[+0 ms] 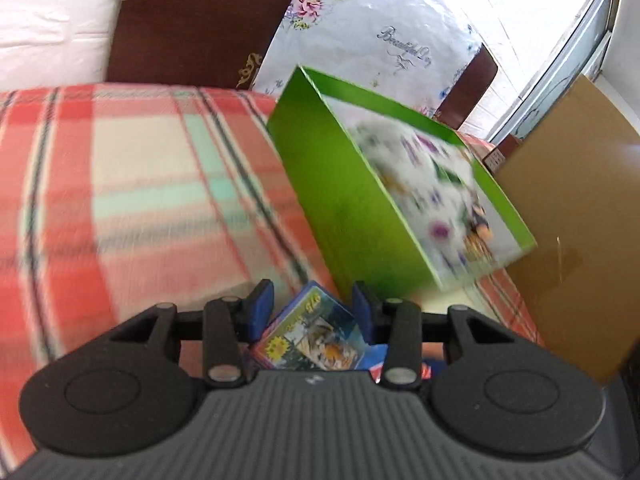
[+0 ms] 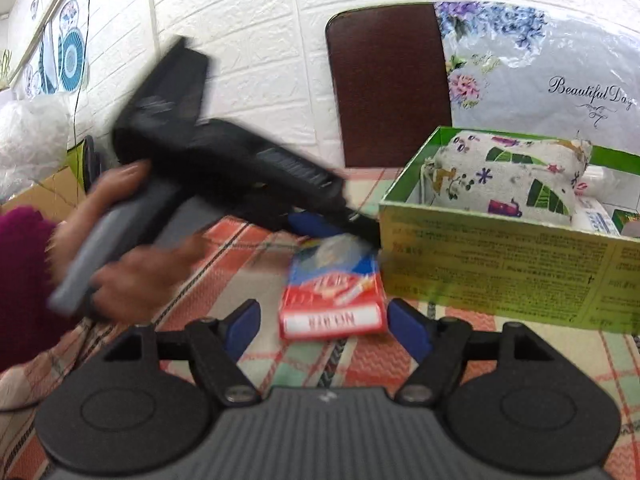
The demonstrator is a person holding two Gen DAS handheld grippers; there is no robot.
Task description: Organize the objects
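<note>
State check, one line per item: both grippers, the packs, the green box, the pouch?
Left gripper: jaws apart around the blue pack; contact unclear.
Right gripper: open, empty, around the red pack.
Red pack: flat on the plaid cloth, beside the green box.
Green box: open, no lid on, upright.
Floral pouch: inside the box.

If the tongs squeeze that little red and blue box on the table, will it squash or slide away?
The red and blue box looks like thin cardboard, so a hard squeeze would probably dent it. It lies flat on the plaid cloth, so it likely won't roll or tip. It seems small and light, so the open right tongs on either side should lift it easily.
</note>
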